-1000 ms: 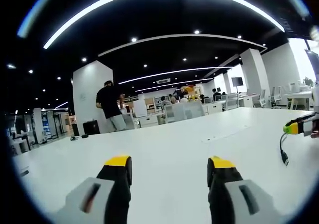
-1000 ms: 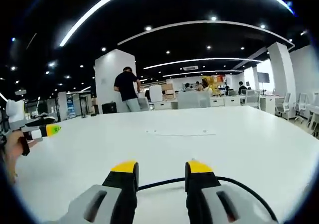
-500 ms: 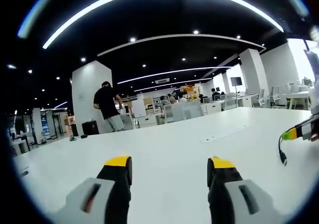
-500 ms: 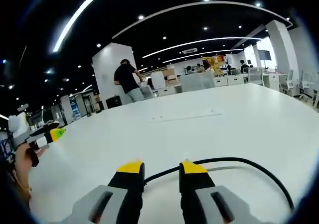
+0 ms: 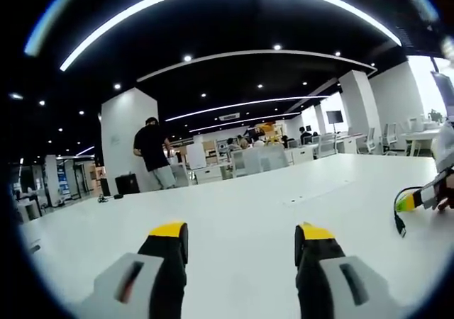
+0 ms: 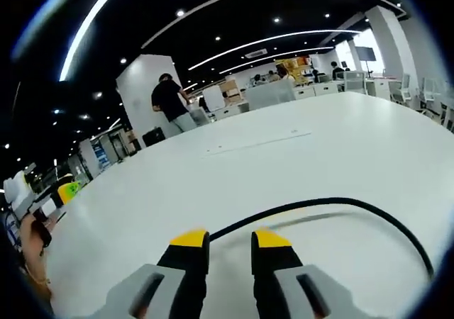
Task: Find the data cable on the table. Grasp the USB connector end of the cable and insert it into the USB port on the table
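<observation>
A black data cable runs in an arc over the white table and ends between the jaws of my right gripper, which is shut on it. In the left gripper view the right gripper shows at the right edge, a short end of the cable hanging from its green tip just above the table. My left gripper is open over bare table with nothing between its jaws. It also appears as the left gripper at the left edge of the right gripper view. A flat rectangular panel lies flush in the table further back.
The white table spreads wide around both grippers. A hand holds the left gripper. Beyond the far edge a person stands by a white pillar, with desks, chairs and seated people behind.
The right gripper view has tipped down toward the table, and more of the cable shows. Its jaws stand closer together. In the left gripper view the right gripper has sunk slightly.
</observation>
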